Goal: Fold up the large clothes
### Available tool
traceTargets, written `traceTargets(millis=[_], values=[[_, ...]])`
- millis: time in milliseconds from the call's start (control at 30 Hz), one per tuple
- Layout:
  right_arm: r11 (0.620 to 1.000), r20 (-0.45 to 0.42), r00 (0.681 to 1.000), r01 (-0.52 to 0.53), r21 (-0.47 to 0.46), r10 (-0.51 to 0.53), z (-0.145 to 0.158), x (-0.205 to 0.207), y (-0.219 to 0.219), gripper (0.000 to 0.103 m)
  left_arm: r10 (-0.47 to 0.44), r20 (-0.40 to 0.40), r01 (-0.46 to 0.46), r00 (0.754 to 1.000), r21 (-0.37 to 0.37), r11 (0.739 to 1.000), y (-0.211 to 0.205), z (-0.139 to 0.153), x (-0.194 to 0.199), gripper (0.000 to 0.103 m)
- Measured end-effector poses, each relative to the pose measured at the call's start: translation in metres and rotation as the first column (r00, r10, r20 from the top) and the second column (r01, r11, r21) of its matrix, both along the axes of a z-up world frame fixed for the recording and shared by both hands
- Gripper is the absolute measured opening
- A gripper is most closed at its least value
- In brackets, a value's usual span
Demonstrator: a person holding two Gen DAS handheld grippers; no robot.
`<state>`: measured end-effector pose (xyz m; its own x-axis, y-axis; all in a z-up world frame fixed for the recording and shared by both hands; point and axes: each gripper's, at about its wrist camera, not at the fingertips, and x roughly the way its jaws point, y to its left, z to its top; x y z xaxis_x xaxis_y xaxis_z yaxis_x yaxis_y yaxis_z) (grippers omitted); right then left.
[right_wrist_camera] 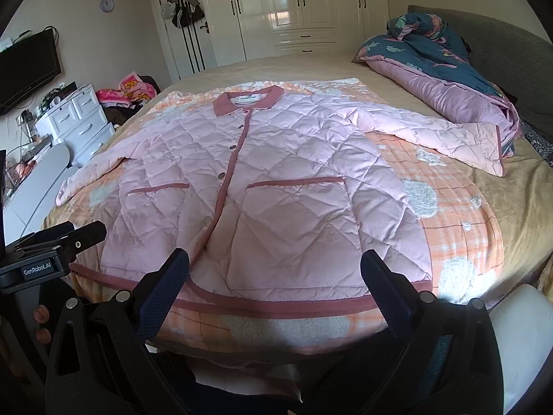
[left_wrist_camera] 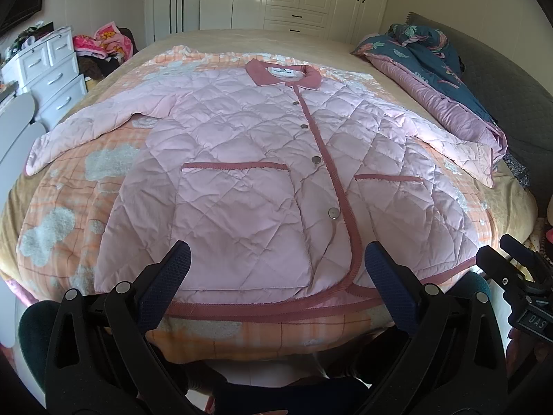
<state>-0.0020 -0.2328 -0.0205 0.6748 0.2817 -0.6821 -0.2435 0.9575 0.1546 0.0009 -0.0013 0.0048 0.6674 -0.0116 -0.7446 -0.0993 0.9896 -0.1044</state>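
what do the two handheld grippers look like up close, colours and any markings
Both are black plastic. The left gripper and right gripper each have two angular arms with round silver rivets and dark navy textured pads. Seen from the other's camera, the left one carries a white "GenRobot.AI" label; the right shows "DAS" lettering. No cables visible.

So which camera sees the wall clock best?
The right wrist view: the clock hangs in plain sight on the wall, upper left, beside the door. The left wrist view does not show it at all; its frame cuts off that wall.
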Motion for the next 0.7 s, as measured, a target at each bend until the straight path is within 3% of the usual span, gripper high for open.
traceTargets(millis=[700], values=[[1.0, -0.001, 1.0, -0.004, -0.002, 0.004, -0.0025, 0.0005, 0.0011, 0.099, 0.0, 0.003, 0.0, 1.0, -0.004, 1.0, -0.0011, -0.0011, -0.0005, 0.095]])
